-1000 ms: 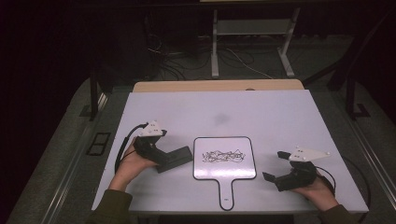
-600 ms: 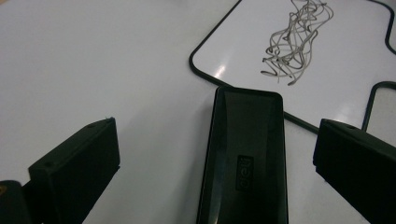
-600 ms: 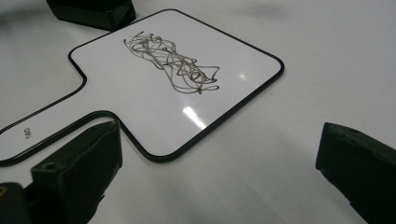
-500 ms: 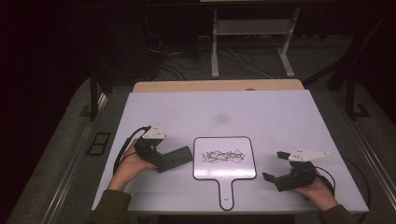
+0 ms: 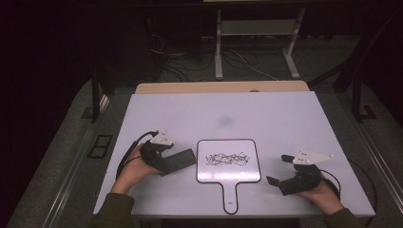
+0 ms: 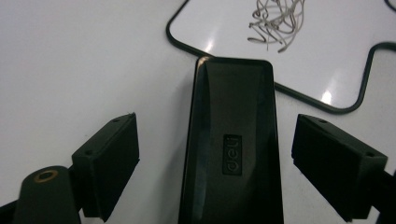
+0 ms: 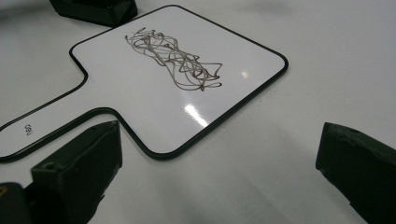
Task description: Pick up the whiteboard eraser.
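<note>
Eraser (image 6: 232, 149), black, lies lower center between the left gripper (image 6: 231, 172)'s closing jaws, pads not yet touching. We see the whiteboard (image 5: 228, 161) scribble (image 7: 175, 58) unwiped; the right gripper (image 5: 280, 170), lower right, waits open.

High view looks down over the table (image 5: 285, 118); both gripper views sit low, sharing the whiteboard (image 5: 228, 161).

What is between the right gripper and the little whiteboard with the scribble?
Just bare white table. In the right gripper view, the right gripper has its jaws apart, with plain tabletop reaching to the whiteboard; the high view shows the same gap.
</note>
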Demonstrator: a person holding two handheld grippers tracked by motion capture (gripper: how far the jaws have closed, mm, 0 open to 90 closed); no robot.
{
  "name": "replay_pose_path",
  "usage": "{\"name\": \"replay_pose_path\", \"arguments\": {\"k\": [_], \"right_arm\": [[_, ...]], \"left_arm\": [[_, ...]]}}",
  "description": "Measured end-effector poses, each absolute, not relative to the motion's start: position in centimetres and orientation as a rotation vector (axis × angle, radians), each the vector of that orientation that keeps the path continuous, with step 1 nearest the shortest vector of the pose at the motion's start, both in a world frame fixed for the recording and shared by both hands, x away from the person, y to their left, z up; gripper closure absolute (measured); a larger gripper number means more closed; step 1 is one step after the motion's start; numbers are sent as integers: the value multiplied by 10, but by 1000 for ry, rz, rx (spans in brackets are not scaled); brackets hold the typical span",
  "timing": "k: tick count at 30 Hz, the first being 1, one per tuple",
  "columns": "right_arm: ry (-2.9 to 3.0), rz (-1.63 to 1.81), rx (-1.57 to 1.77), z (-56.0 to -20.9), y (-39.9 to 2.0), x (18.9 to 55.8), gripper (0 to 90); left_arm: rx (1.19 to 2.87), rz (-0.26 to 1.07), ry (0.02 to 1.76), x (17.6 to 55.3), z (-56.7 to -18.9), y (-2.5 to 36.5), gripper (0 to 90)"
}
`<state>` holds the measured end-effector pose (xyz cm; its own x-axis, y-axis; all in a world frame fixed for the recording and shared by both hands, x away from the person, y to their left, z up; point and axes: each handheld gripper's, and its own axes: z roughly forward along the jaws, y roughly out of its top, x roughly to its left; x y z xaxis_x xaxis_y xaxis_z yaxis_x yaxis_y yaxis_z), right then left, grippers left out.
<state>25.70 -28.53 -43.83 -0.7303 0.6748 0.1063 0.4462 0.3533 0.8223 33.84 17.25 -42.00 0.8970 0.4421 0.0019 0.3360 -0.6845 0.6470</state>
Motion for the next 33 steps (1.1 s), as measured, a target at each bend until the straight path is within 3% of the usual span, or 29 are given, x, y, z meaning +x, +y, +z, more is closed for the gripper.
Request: {"name": "replay_pose_path", "arguments": {"k": [9, 25, 33], "right_arm": [[2369, 1315, 999, -439, -285, 257, 0], [2371, 1315, 1002, -439, -286, 257, 0], [2371, 1315, 1002, -439, -286, 257, 0]], "left_arm": [[2454, 189, 529, 339, -427, 164, 195], [2506, 174, 500, 338, -429, 159, 381], [2523, 180, 499, 338, -428, 158, 391]]}}
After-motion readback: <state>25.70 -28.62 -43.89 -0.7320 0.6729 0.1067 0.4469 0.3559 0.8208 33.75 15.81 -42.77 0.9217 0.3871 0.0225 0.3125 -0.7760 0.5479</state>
